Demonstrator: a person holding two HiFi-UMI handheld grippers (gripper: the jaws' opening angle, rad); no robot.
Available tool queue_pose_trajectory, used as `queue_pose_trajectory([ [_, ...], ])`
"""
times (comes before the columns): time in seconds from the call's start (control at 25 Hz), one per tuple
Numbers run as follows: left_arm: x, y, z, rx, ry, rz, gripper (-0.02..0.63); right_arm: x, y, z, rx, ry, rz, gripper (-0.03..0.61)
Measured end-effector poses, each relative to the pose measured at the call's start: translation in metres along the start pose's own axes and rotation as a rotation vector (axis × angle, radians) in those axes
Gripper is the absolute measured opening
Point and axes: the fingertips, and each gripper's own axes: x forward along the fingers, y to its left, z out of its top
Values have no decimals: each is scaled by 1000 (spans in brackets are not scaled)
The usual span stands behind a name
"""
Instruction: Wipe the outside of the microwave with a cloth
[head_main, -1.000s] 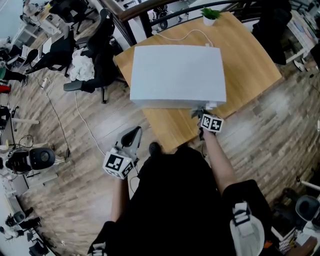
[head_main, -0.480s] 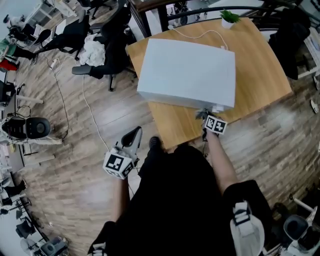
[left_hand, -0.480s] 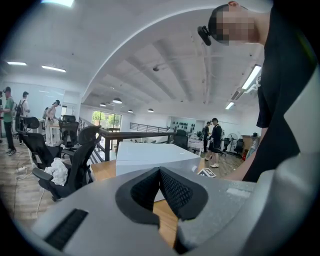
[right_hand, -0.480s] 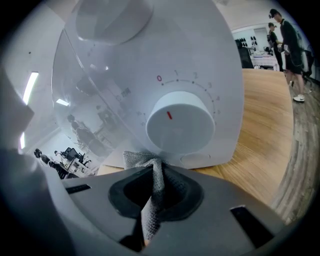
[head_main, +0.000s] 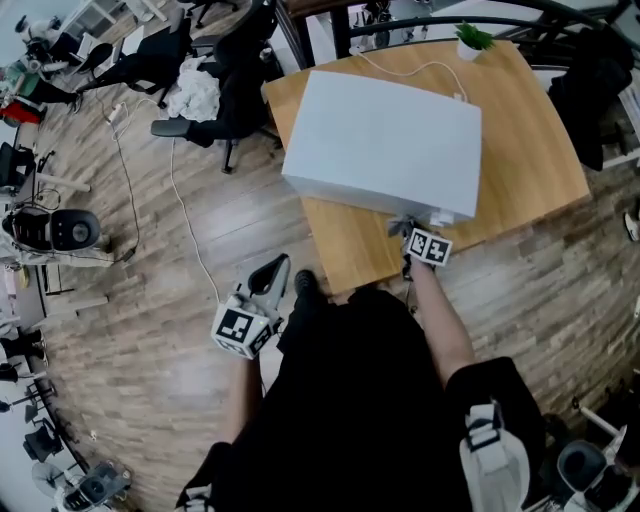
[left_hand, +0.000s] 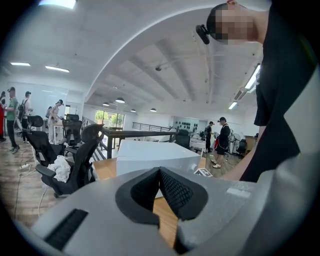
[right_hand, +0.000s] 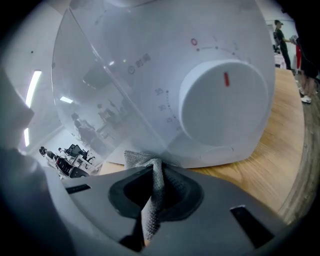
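A white microwave (head_main: 385, 142) stands on a wooden table (head_main: 540, 150). In the right gripper view its front (right_hand: 150, 80) fills the frame, with a round white dial (right_hand: 222, 102) at the right. My right gripper (head_main: 408, 230) is at the microwave's front lower right corner, shut on a grey cloth (right_hand: 152, 192) whose top edge touches the base of the microwave's front. My left gripper (head_main: 268, 283) hangs low beside my body, away from the table, its jaws (left_hand: 159, 190) shut with nothing between them. The microwave (left_hand: 155, 155) also shows ahead in the left gripper view.
A white cable (head_main: 410, 68) runs from the microwave's back toward a small potted plant (head_main: 473, 40) at the table's far edge. Black office chairs (head_main: 225, 85), one with a white garment (head_main: 195, 100), stand left of the table. Other people (left_hand: 222, 142) stand in the background.
The head view has shifted, so the table and microwave sit further right in frame. My right gripper stays at the microwave's front corner with the cloth. The left gripper has barely moved.
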Motion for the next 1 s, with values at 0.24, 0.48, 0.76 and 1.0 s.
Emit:
queue_pose_trajectory([
  [0.24, -11, 21, 3, 9, -1, -12, 2, 12, 30, -6, 32, 5, 10, 17],
  [0.48, -22, 47, 5, 12, 24, -16, 2, 26, 52, -9, 30, 18, 2, 17],
  [0.76, -38, 76, 0, 4, 34, -28, 2, 43, 81, -15, 19, 27, -5, 17],
  [1.0, -47, 102, 2, 2, 33, -52, 2, 61, 108, -18, 16, 30, -11, 17],
])
